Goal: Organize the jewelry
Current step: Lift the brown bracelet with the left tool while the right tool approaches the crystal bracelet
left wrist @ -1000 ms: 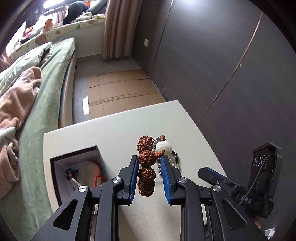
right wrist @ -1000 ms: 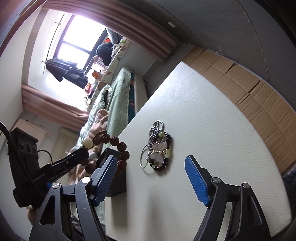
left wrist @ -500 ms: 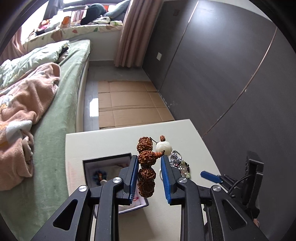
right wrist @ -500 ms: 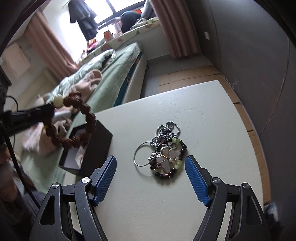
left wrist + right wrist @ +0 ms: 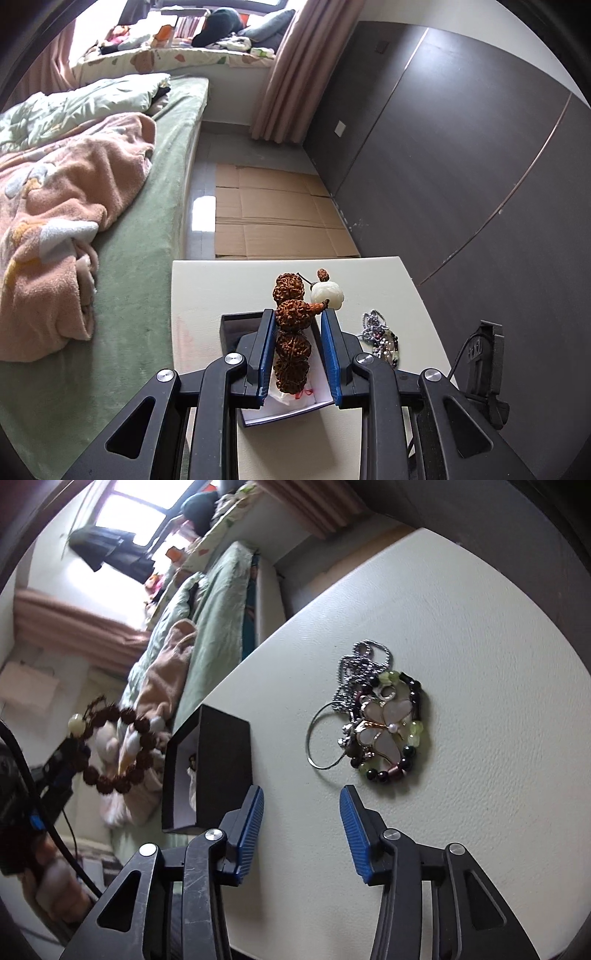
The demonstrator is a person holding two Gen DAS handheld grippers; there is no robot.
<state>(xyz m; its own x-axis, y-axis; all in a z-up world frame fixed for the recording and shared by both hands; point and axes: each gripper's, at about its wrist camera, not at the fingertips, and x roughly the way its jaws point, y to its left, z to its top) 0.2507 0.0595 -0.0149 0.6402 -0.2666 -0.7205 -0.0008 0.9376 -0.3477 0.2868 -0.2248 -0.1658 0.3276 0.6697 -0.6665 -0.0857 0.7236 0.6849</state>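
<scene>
My left gripper [image 5: 297, 322] is shut on a bracelet of knobbly brown beads [image 5: 289, 291] with one white bead [image 5: 327, 293]. It hangs over the open black box [image 5: 229, 325] on the white table [image 5: 221, 280]. In the right wrist view the same bracelet [image 5: 110, 746] dangles to the left of the box [image 5: 221, 760]. A pile of jewelry [image 5: 384, 727] lies on the table: a flower pendant, a bead chain, a metal ring and green and dark beads. My right gripper [image 5: 302, 795] hovers just short of the pile, its jaws closing with nothing between them.
A bed with a green cover and a pink blanket [image 5: 66, 206] runs along the table's left side. Flattened cardboard [image 5: 273, 218] covers the floor beyond the table. A dark panelled wall [image 5: 461, 166] stands to the right. A person's hand [image 5: 48, 882] holds the left gripper.
My left gripper has carried the bracelet leftwards from above the jewelry pile to above the black box. My right gripper's jaws have narrowed and it has come closer to the pile.
</scene>
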